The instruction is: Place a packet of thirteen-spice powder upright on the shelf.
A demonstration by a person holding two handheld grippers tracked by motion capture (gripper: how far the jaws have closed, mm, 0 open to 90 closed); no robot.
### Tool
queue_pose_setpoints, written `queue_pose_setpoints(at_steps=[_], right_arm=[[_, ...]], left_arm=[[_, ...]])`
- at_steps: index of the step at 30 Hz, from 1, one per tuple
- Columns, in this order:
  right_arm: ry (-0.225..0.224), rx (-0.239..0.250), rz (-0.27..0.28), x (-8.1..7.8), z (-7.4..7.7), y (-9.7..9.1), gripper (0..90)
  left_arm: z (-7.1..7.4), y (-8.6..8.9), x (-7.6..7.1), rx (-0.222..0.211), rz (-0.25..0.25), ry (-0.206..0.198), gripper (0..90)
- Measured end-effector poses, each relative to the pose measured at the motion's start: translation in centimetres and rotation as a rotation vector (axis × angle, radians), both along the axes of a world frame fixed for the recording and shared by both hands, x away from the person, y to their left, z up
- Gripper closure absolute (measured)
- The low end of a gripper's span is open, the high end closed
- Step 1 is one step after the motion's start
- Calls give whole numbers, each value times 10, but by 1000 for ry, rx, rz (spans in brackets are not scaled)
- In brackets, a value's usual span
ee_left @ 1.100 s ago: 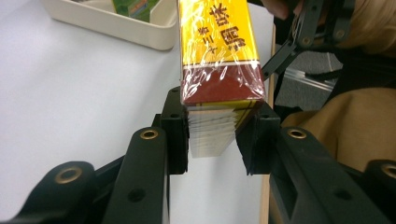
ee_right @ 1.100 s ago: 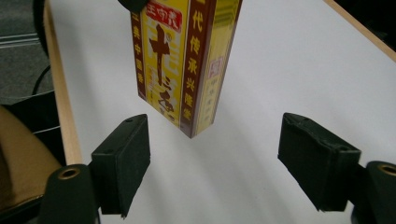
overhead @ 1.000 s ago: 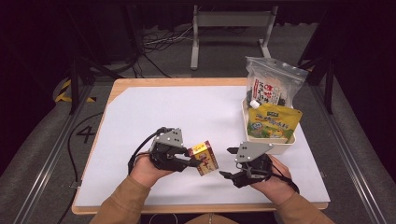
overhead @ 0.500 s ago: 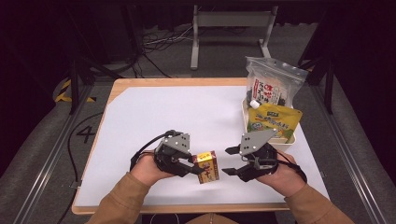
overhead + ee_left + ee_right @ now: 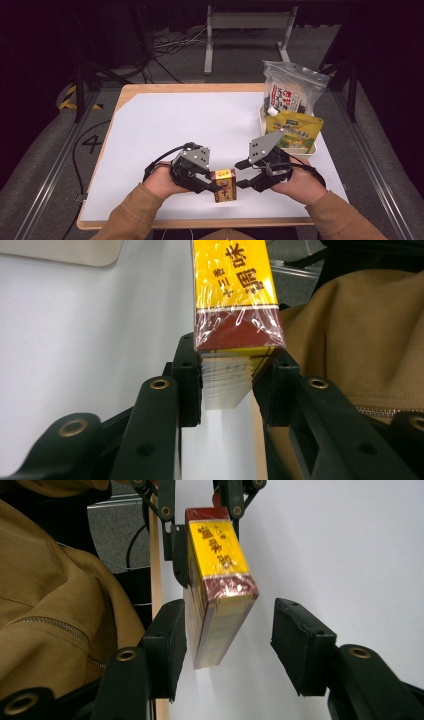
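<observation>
Left gripper (image 5: pixel 227 382): the yellow-and-red box (image 5: pixel 224 184) is being clamped at 6 o'clock on the table (image 5: pixel 165 125).
Right gripper (image 5: pixel 230 632): jaws have been closing around the box; one pad is touching, one apart.
Hidden: box's lower end.
Surroundings: tray (image 5: pixel 311 148) with snack bags (image 5: pixel 290 100) at 2 o'clock.

"調味品" on the yellow box (image 5: pixel 218 550); "4" on the floor (image 5: pixel 92 144)

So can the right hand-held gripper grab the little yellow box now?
Probably yes. The yellow and red box already sits between the closing jaws of the right hand-held gripper, one pad beside it, while the left hand-held gripper holds its other end.
</observation>
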State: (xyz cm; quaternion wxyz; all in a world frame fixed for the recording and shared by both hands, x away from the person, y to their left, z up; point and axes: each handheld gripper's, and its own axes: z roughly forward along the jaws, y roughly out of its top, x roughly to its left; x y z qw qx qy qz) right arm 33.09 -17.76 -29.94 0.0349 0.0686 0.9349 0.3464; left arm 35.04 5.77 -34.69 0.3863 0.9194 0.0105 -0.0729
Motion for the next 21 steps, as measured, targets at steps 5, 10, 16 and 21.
queue_pose_setpoints(at_steps=[5, 10, 16, 21], right_arm=[[21, -12, 20, 2, 1, 6, 494], [42, -20, 39, 2, -1, 10, 528], [59, -23, 54, 5, -1, 13, 570], [79, -48, 75, 6, -4, 18, 627]], left_arm=[[-1, -4, 0, 13, -15, 0, 674], [-1, -6, -1, 19, -29, 7, 674], [-2, -8, -1, 31, -38, 11, 674], [-3, -8, -2, 34, -42, 9, 674]])
